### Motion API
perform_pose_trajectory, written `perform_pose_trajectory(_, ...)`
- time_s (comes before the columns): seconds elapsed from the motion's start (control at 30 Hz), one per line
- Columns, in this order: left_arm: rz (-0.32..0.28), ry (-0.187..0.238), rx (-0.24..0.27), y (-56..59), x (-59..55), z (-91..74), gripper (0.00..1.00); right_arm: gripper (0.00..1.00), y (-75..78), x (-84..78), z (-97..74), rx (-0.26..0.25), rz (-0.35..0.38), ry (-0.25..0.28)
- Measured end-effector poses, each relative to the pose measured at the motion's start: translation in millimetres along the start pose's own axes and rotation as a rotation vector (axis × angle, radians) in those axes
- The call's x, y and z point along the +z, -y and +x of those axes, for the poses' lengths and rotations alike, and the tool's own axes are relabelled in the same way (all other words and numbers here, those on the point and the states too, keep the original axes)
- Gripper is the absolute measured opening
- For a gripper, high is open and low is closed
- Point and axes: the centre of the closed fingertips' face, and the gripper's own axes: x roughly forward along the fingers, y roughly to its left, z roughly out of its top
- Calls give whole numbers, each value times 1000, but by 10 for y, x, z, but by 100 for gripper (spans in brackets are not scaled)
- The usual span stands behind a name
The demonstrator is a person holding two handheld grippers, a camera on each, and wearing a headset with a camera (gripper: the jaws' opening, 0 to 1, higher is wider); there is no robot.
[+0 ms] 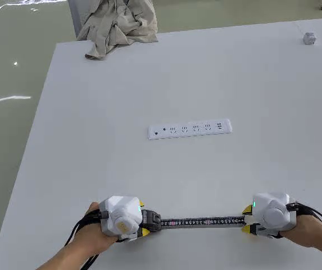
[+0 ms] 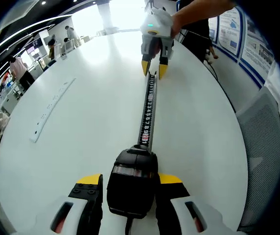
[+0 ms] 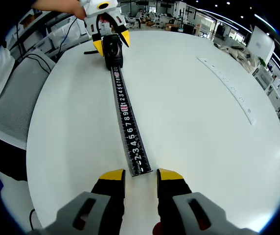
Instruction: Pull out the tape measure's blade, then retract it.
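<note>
L gripper [image 2: 130,179] clamps tape measure [image 2: 132,193], blade [image 3: 128,125] out across table [image 1: 150,84]; R gripper [image 3: 141,177] jaws slightly apart at blade's tip.

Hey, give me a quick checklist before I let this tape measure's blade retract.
1. Left gripper clamped on the tape measure case: ok.
2. Blade out, flat and straight on the table: ok.
3. Right gripper holding the blade's tip: not ok, jaws open either side of it.
4. Power strip apart from the blade's path: ok.
5. Lock on the case: cannot tell.
</note>
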Motion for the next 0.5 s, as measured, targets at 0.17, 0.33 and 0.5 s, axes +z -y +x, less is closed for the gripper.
perform_pose_trajectory(0.17, -49, 15, 28, -15, -4, -43, 46, 28, 7, 22, -42, -23, 63, 26)
perform_pose_trajectory(0.33, -98, 33, 53, -4, -9, -89, 48, 30, 18, 56, -93, -44, 113, 54)
perform_pose_trajectory(0.5, -157, 51, 86, 6, -18, -145, 50, 33, -17, 96, -139, -55, 149, 70)
